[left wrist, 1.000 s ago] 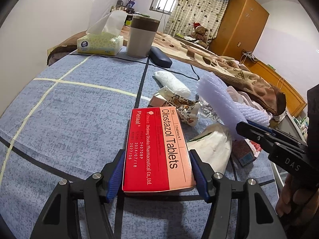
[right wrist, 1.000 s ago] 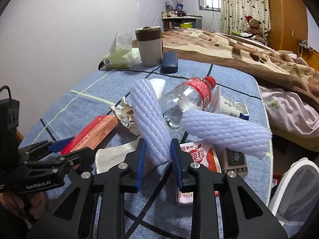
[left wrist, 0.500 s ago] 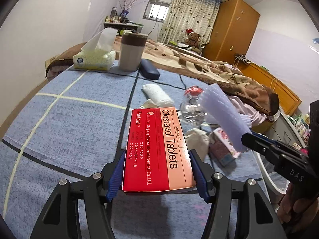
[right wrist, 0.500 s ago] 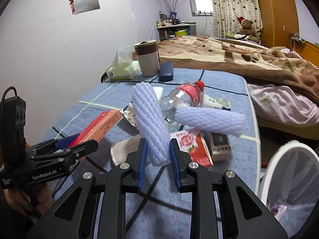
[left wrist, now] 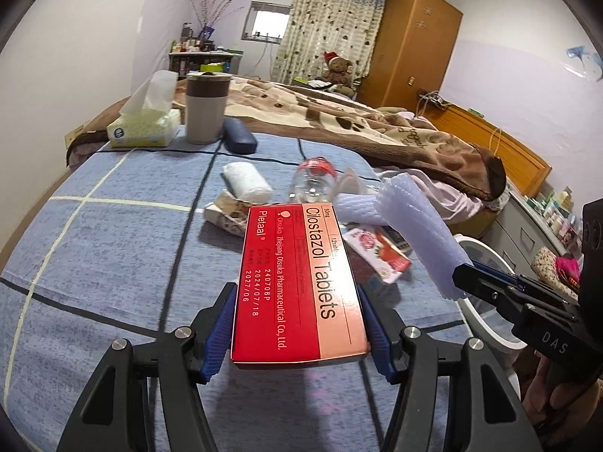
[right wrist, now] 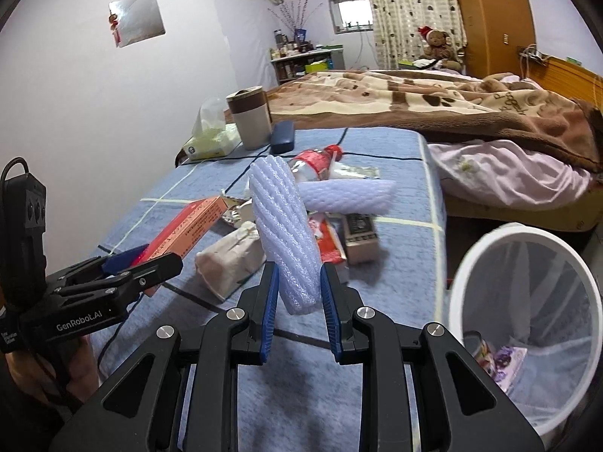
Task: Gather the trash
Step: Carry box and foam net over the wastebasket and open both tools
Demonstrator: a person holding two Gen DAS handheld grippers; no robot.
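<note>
My left gripper (left wrist: 297,297) is shut on a red tablet box (left wrist: 294,282), held flat above the blue checked table cover (left wrist: 113,248). In the right wrist view that box (right wrist: 188,222) sticks out of the left gripper (right wrist: 150,260) at the left. My right gripper (right wrist: 299,282) is shut on a pale purple foam net sleeve (right wrist: 280,233), which stands upright between its blue pads; the same sleeve (left wrist: 422,233) shows at the right of the left wrist view. A white mesh trash bin (right wrist: 527,324) with some rubbish inside stands at the lower right.
On the table lie a second foam sleeve (right wrist: 346,196), a clear bottle with a red label (left wrist: 312,184), a red drink carton (left wrist: 377,252), crumpled tissues (right wrist: 230,256) and a foil wrapper (left wrist: 226,214). A tissue box (left wrist: 143,128), cup (left wrist: 205,107) and dark case (left wrist: 239,139) stand farther back.
Both grippers have lifted and drawn back from the trash pile, each keeping its load. The white bin has come into view at the right.
</note>
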